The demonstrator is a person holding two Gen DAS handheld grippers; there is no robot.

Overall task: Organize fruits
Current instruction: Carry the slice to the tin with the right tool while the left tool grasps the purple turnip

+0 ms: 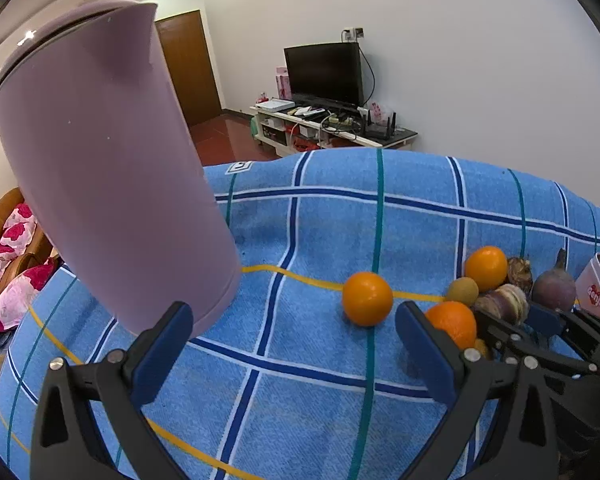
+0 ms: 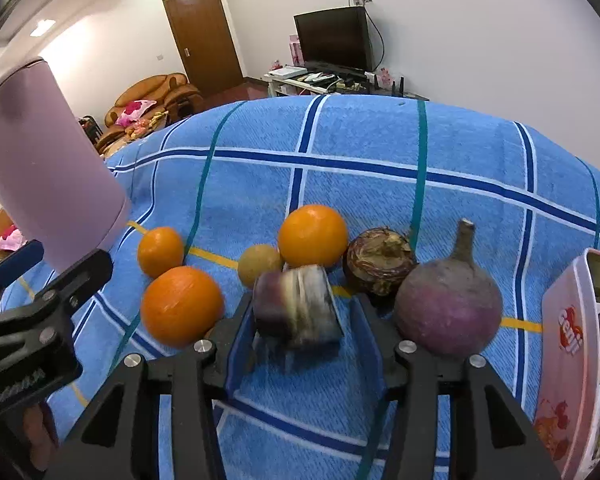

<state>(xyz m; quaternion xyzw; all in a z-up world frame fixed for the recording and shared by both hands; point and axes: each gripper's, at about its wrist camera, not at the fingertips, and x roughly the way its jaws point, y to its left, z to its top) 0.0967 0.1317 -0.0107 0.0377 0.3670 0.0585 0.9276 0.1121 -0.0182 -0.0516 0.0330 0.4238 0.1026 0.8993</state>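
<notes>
Three oranges (image 2: 313, 236) (image 2: 182, 306) (image 2: 160, 252) lie on a blue checked cloth (image 2: 340, 140), with a small yellow-green fruit (image 2: 259, 266) among them. A brown bulb (image 2: 380, 266) and a round purple root with a stalk (image 2: 448, 312) lie to the right. My right gripper (image 2: 302, 320) is low over the cloth. Between its blue pads is a blurred purple-and-white striped chunk (image 2: 296, 308). A gap shows at the right pad, so the gripper is open. My left gripper (image 1: 296, 336) is wide open over bare cloth, left of the nearest orange (image 1: 367, 298).
A tall lilac kettle (image 1: 112, 184) stands close to the left gripper's left finger. A pink-and-white carton (image 2: 572, 340) stands at the right edge, beside the purple root. Beyond the table's far edge are a TV stand and a sofa.
</notes>
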